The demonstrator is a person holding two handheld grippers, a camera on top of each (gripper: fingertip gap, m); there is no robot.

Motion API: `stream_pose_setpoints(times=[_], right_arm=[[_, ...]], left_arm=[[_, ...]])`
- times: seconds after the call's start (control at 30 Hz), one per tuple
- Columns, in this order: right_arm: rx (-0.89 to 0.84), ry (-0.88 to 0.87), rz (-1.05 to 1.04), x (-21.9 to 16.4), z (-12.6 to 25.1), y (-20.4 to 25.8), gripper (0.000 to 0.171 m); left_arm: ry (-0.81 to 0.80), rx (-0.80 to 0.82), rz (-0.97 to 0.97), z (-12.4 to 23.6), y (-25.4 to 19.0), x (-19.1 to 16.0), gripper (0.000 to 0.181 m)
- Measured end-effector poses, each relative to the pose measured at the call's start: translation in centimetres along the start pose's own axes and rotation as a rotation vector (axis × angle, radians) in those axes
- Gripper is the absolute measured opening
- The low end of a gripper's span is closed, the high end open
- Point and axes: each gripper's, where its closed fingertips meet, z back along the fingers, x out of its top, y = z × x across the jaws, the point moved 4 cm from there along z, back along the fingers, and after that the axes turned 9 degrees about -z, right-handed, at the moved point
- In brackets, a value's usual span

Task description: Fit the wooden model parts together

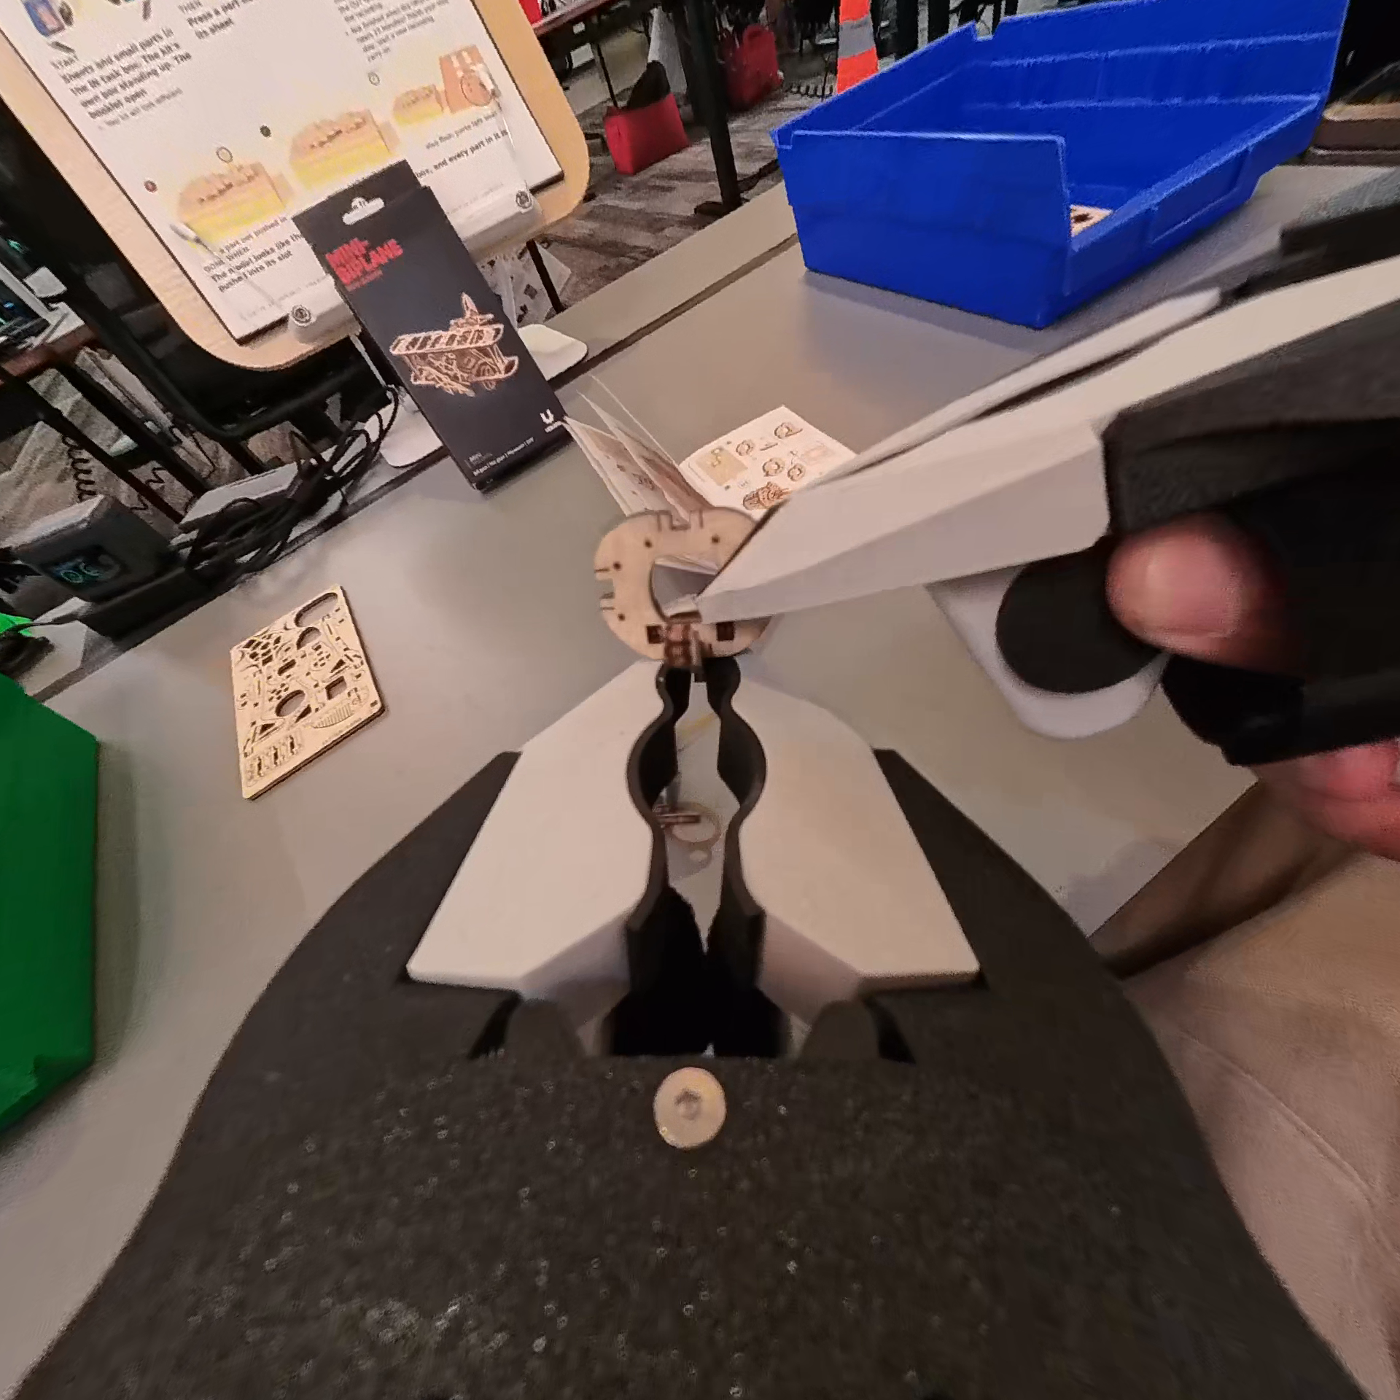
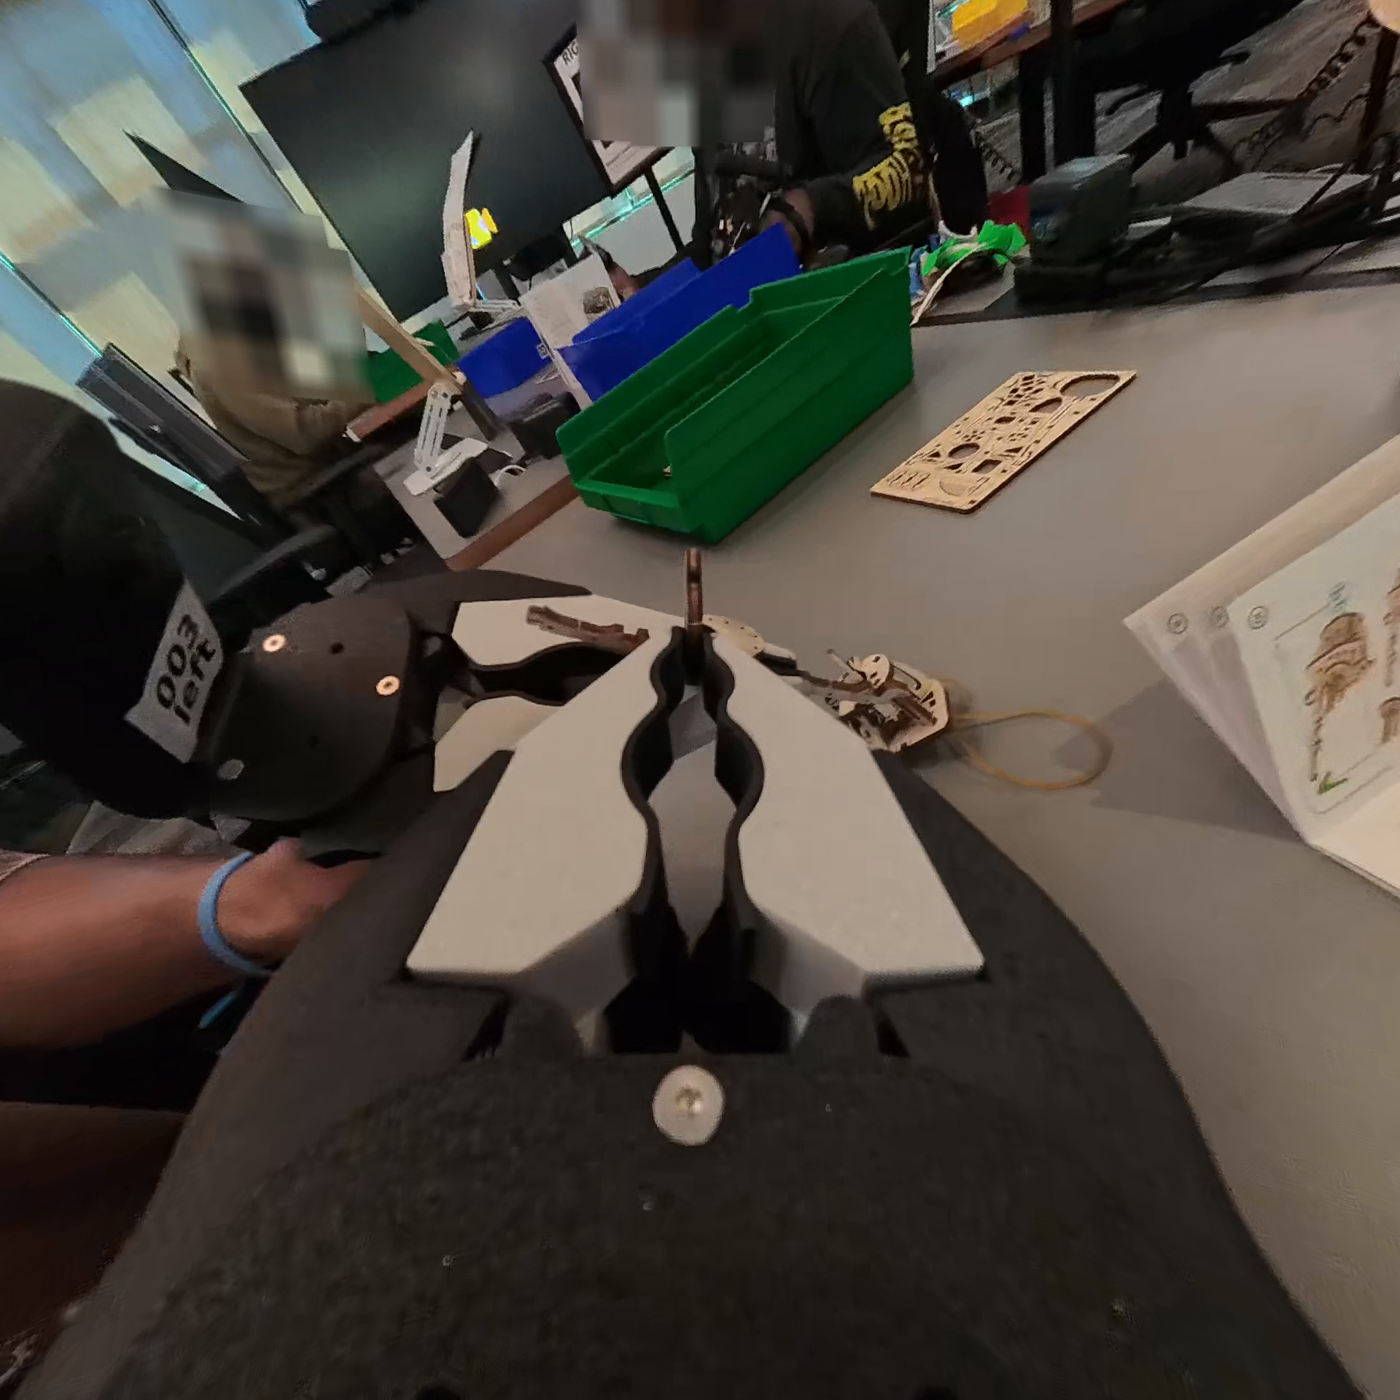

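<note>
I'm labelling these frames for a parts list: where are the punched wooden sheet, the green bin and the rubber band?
punched wooden sheet (image 1: 307,693): left wrist view, middle of the flat sheet.
green bin (image 2: 788,424): right wrist view, its near side wall.
rubber band (image 2: 1091,739): right wrist view, right end of the loop.

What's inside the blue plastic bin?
In the left wrist view, the blue plastic bin shows one small pale wooden piece near its right front corner. The front wall and right hand-held gripper hide the rest.

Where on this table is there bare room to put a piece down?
Bare grey table lies between the green bin and wooden sheet. Crowded: around the half-built model, rubber band and booklet.
</note>
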Motion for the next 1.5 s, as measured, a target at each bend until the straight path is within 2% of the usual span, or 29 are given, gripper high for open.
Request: stream_pose_setpoints(times=[0.2,0.37,0.83,1.03,1.1,1.37,1.5], right_arm=[[0.162,-0.022,-0.320,0.1,0.3,-1.0,0.003],[0.196,-0.052,-0.414,0.3,0.4,-1.7,0.003],[0.197,0.005,-0.424,-0.3,0.1,-1.6,0.003],[0.080,0.019,-0.217,-0.4,-0.1,-1.2,0.003],[0.072,0.005,-0.207,-0.4,-0.1,-1.2,0.003],[0.311,-0.035,-0.655,-0.5,0.1,-2.7,0.003],[0.360,-0.046,-0.754,-0.7,0.1,-3.3,0.003]], left_arm=[[-0.011,0.008,-0.015,-0.1,-0.2,0.2,0.001],[-0.007,-0.008,-0.005,-0.2,-0.2,0.0,0.001],[0.006,-0.028,-0.024,0.0,-0.3,-0.2,0.001],[0.030,-0.042,0.004,-0.1,-0.3,-0.5,0.001],[0.028,-0.035,-0.003,-0.1,-0.3,-0.4,0.001],[0.011,-0.047,0.009,-0.3,-0.5,-0.3,0.002],[0.028,-0.061,0.009,-0.5,-0.7,-0.6,0.002]])
